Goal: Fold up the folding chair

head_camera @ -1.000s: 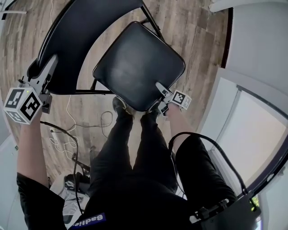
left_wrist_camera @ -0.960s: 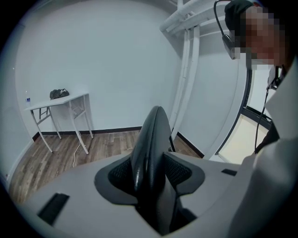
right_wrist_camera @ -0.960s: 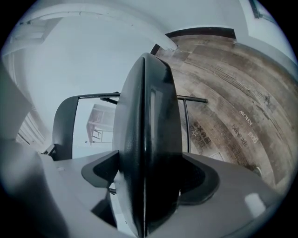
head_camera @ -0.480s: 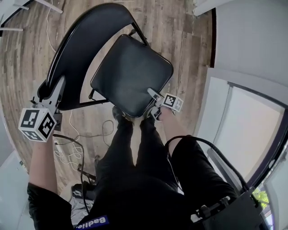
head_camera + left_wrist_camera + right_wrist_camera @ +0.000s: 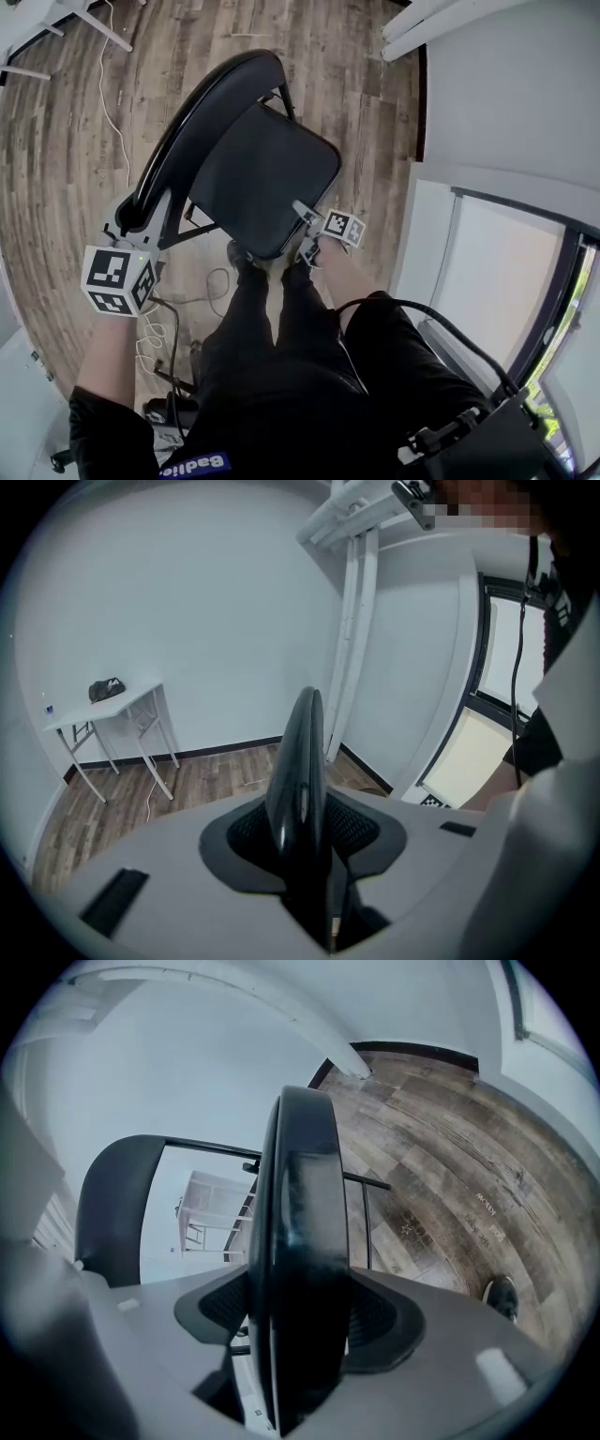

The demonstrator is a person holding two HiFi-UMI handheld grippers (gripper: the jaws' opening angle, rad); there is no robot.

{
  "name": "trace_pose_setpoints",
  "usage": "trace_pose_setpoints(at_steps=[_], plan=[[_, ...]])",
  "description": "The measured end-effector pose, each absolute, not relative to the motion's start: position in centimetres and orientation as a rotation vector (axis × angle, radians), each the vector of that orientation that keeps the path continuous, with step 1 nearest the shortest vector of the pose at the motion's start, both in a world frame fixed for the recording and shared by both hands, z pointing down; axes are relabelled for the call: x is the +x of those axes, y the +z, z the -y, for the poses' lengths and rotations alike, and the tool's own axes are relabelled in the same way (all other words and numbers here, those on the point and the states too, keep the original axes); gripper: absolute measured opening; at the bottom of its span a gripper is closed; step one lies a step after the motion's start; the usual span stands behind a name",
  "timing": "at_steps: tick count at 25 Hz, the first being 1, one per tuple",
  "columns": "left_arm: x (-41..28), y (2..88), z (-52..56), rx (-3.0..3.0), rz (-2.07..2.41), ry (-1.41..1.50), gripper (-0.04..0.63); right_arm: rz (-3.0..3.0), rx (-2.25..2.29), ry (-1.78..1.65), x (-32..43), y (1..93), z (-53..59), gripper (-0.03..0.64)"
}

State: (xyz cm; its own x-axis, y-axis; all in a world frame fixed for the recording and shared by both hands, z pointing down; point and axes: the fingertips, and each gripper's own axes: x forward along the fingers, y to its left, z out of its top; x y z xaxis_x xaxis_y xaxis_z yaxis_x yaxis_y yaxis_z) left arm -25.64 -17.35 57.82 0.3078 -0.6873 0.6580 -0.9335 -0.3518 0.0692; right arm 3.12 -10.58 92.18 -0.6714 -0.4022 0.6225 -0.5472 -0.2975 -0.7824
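My left gripper [image 5: 141, 212], jaws just closing, pinches the backrest [image 5: 192, 122] edge of the folding chair [image 5: 246, 141]. My right gripper [image 5: 306, 216], also closing, clamps the seat's [image 5: 267, 178] front rim. The chair stands on the wooden floor [image 5: 75, 122], its seat apparently tilted up.

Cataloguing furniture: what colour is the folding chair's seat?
The padded seat is black; head view shows it best.

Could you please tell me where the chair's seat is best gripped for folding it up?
Take the seat by its front edge, near the corner, coming in from the front with a jaw on each face. The pad is a flat slab, tilted, with that edge free. The right gripper, whose jaws have just been closing, pinches it there.
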Motion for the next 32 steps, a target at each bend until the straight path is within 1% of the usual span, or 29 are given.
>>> trace_pose_setpoints(at_steps=[5, 13, 19, 32], plan=[[-24.2, 56.1, 16.5, 2.149, 1.442, 0.772, 0.124, 1.806, 1.218, 2.116, 1.7, 88.7, 11.6, 0.26], [-20.7, 54.0, 14.1, 2.177, 1.318, 0.811, 0.086, 1.815, 1.213, 2.1, -1.5, 83.0, 12.9, 0.238], [-17.8, 52.8, 12.4, 2.187, 1.279, 0.857, 0.071, 1.795, 1.244, 2.069, -3.7, 79.9, 14.0, 0.226], [-15.5, 51.2, 11.5, 2.177, 1.225, 0.866, 0.087, 1.841, 1.228, 1.988, -10.9, 73.9, 18.0, 0.225]])
